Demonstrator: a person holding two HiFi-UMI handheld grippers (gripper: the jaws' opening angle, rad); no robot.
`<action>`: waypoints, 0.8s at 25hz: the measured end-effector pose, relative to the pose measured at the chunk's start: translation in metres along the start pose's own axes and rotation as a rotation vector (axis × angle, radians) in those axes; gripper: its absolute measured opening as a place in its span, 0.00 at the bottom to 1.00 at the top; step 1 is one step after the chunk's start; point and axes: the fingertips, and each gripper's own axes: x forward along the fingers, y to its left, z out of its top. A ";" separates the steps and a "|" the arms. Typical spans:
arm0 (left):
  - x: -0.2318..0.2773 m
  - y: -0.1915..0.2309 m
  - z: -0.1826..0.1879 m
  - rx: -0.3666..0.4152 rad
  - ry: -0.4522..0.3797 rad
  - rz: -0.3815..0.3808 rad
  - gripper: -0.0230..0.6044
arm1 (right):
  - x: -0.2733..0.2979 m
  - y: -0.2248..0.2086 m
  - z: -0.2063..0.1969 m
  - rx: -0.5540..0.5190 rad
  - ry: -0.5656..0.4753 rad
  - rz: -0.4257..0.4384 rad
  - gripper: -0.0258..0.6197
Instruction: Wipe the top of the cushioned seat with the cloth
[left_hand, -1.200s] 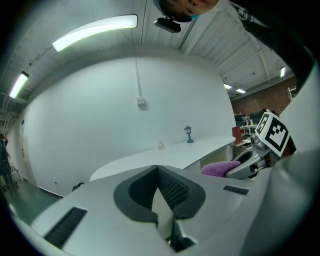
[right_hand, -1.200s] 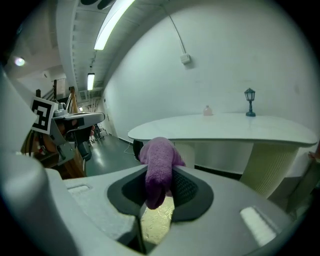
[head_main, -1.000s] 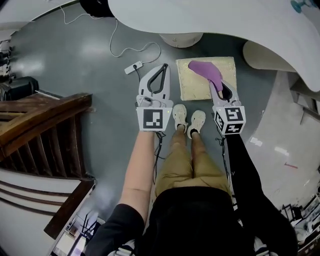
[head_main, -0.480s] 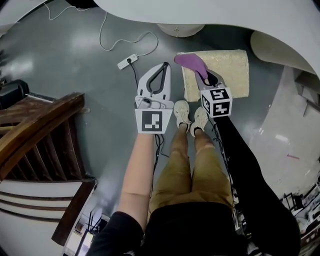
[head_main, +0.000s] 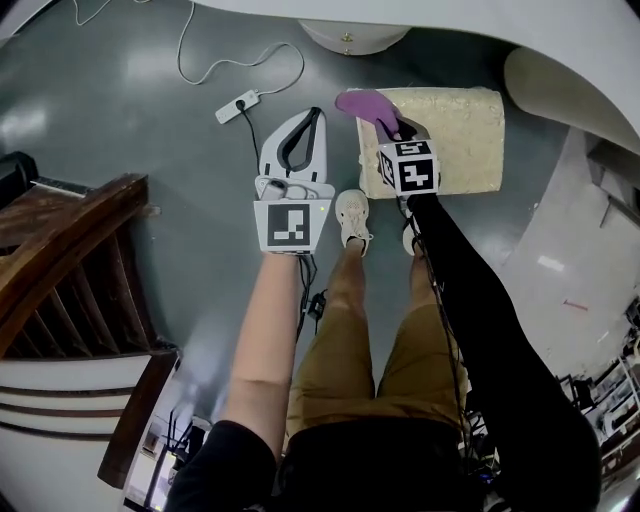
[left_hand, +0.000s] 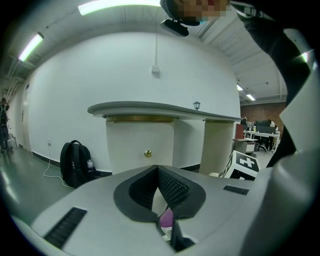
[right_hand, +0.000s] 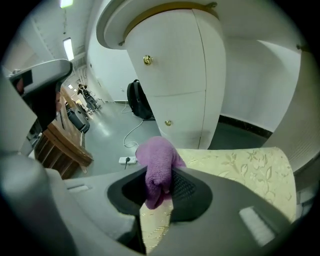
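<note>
Two grippers: both pairs of jaws closed.
Right gripper (head_main: 392, 125): pinching soft purple cloth (head_main: 362, 102).
Purple cloth: at far-left corner of cream patterned cushioned seat (head_main: 455, 140).
Left gripper (head_main: 316, 116): holding nothing, beside seat, above grey floor (head_main: 150, 120).

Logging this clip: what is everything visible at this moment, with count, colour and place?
cushioned seat: one, cream with a pale pattern, on the floor ahead of the feet
cloth: one, purple, at the seat's left edge
power strip: one, white, on the grey floor left of the seat
backpack: one, black, on the floor by the white wall
wooden railing: one, dark brown, far left
counter: one, white, curved, above the seat
shoes: two, white, one partly hidden
left gripper: one, white, shut and empty, left of the seat
right gripper: one, white, shut on the cloth
</note>
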 end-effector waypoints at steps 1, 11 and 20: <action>0.001 -0.001 -0.002 -0.005 0.008 0.006 0.05 | 0.000 -0.001 0.001 -0.004 -0.003 0.004 0.17; 0.040 -0.042 0.010 -0.017 0.001 -0.016 0.05 | -0.023 -0.067 0.006 0.040 -0.004 -0.081 0.17; 0.076 -0.091 0.028 -0.036 -0.012 -0.053 0.05 | -0.058 -0.175 0.002 0.080 -0.017 -0.209 0.17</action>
